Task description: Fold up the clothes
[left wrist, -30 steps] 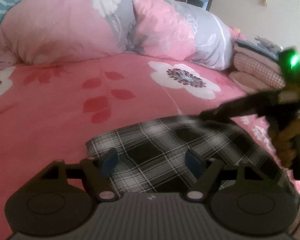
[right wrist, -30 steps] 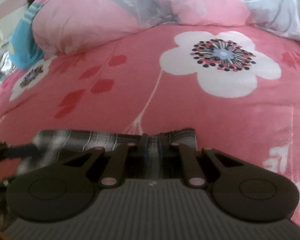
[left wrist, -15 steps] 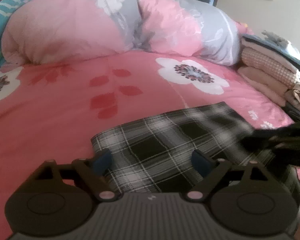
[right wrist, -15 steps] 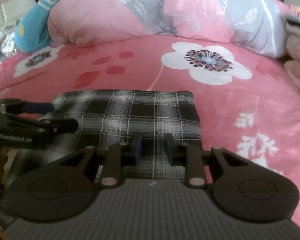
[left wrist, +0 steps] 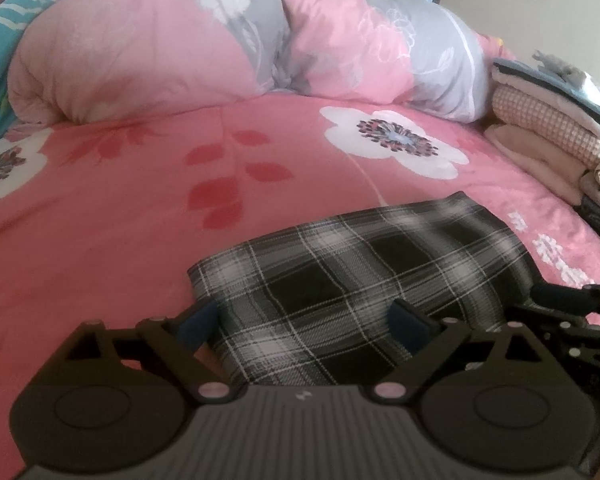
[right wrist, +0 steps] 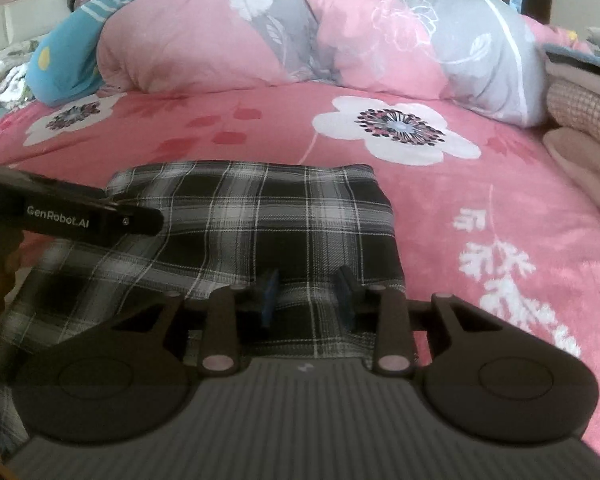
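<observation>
A black-and-white plaid garment (left wrist: 360, 288) (right wrist: 260, 224) lies folded flat on the pink flowered bed sheet (left wrist: 140, 240). My left gripper (left wrist: 304, 322) hovers over its near left corner. Its jaws are wide and still opening, with cloth beneath the gap and the blue pads (left wrist: 198, 322) off it. My right gripper (right wrist: 307, 294) sits over the garment's near right edge. Its jaws are also opening, its pads stand apart, and the plaid shows between them ungripped. The right gripper (left wrist: 560, 304) shows in the left wrist view, the left gripper (right wrist: 92, 216) in the right wrist view.
A rolled pink and grey duvet (left wrist: 220, 40) (right wrist: 320, 32) runs across the back of the bed. A stack of folded clothes (left wrist: 548, 128) (right wrist: 584, 120) stands at the right edge. A person in a blue striped top (right wrist: 68, 56) lies at the back left.
The right gripper let go of the garment's far edge, drew back to its near right side, and its jaws parted. The left jaws widened. The garment now lies flat.
</observation>
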Demonstrator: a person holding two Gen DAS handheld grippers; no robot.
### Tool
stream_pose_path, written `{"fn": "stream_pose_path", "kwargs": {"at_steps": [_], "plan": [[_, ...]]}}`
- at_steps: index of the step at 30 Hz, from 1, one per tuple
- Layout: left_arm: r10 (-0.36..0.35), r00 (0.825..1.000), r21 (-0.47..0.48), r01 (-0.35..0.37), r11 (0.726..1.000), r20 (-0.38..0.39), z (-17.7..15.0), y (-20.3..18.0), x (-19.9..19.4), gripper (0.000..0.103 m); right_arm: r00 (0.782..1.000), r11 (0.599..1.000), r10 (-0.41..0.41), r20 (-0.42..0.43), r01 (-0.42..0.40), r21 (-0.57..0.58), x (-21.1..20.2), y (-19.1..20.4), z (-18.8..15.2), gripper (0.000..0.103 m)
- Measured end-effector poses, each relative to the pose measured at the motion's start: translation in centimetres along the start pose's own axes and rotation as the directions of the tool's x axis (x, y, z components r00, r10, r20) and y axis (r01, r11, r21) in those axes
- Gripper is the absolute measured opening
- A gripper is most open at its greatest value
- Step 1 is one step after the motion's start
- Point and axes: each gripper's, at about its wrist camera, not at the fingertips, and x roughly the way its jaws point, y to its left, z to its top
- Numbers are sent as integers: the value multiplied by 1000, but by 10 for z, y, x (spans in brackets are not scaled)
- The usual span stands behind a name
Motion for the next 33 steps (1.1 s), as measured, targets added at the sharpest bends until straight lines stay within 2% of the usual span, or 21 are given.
{"fn": "stream_pose_path", "kwargs": {"at_steps": [1,2,3,7,8,9,11,12,14,17,33], "plan": [[1,1000,1,-1,1000,0,0,0,0,95,1000,1000,-6,3,6,-7,0,0,0,35],[1,1000,2,-1,1000,0,0,0,0,95,1000,1000,-27,6,27,-2,-2,0,-2,47],[2,1000,2,-2,1000,0,-1,0,0,95,999,999,-48,9,48,3,-4,0,-3,54],[7,1000,6,-7,1000,1,-2,-2,0,97,998,999,-32,55,31,9,-21,3,-2,62],[9,1000,7,-9,1000,1,-2,-2,1,97,997,1000,-21,75,20,6,-26,5,-2,70],[10,1000,8,-10,1000,1,-2,-3,0,97,996,1000,-9,89,8,1,-30,7,-2,84],[13,1000,9,-13,1000,-3,-3,-3,0,98,999,1000,22,25,-22,-16,-20,11,-11,94],[14,1000,9,-14,1000,-4,-3,-3,1,98,999,999,33,-4,-33,-20,-15,13,-17,95],[17,1000,6,-17,1000,-9,-3,-3,1,100,999,1000,22,33,-22,-9,-16,13,-22,96],[19,1000,-4,-19,1000,-20,-3,-2,1,101,1000,999,19,16,-20,34,-14,10,-20,102],[13,998,-83,-18,996,-59,-2,4,3,103,999,992,40,-29,-36,123,-16,2,-19,102]]}}
